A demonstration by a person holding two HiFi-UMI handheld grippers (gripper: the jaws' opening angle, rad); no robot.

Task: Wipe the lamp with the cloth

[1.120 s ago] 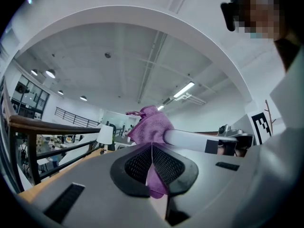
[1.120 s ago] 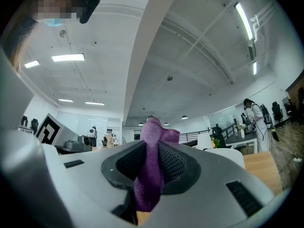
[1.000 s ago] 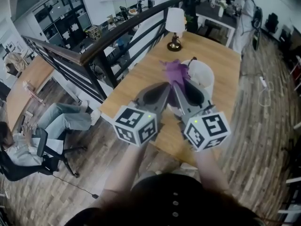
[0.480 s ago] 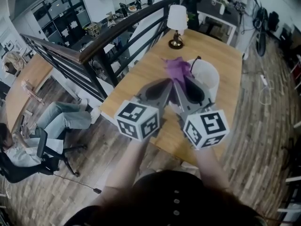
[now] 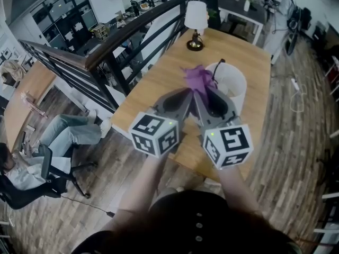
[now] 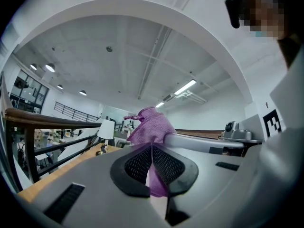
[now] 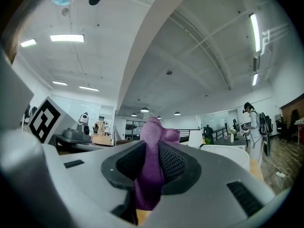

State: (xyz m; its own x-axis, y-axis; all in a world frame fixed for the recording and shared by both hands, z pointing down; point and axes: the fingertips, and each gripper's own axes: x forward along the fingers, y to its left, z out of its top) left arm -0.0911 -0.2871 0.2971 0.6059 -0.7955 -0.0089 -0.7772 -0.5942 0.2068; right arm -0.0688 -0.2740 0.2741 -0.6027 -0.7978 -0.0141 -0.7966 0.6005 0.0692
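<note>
One long wooden table (image 5: pixel 153 83) is seen beneath both grippers. A white bucket (image 5: pixel 233 83) is stood on it, just right of the gripper tips. The left gripper (image 6: pixel 151 151) and the right gripper (image 7: pixel 151 161) are held side by side above the near half of the table, with their tips converging. Each pair of jaws is closed down to the thickness of the fabric, and one purple cloth (image 5: pixel 197 78) is pinched by both. It is bunched upward past the tips and held above the tabletop.

The table lamp (image 5: pixel 195 26) is placed upright at the far end of the table, well apart from the cloth. It is found almost straight ahead along the line of the jaws, beyond the bucket's left side. Its long axis is vertical, with the shade above the base. Neither gripper is judged clearly nearer. A forward reach along the table is therefore judged necessary before the shade can be contacted. Wiping has not yet been begun.
</note>
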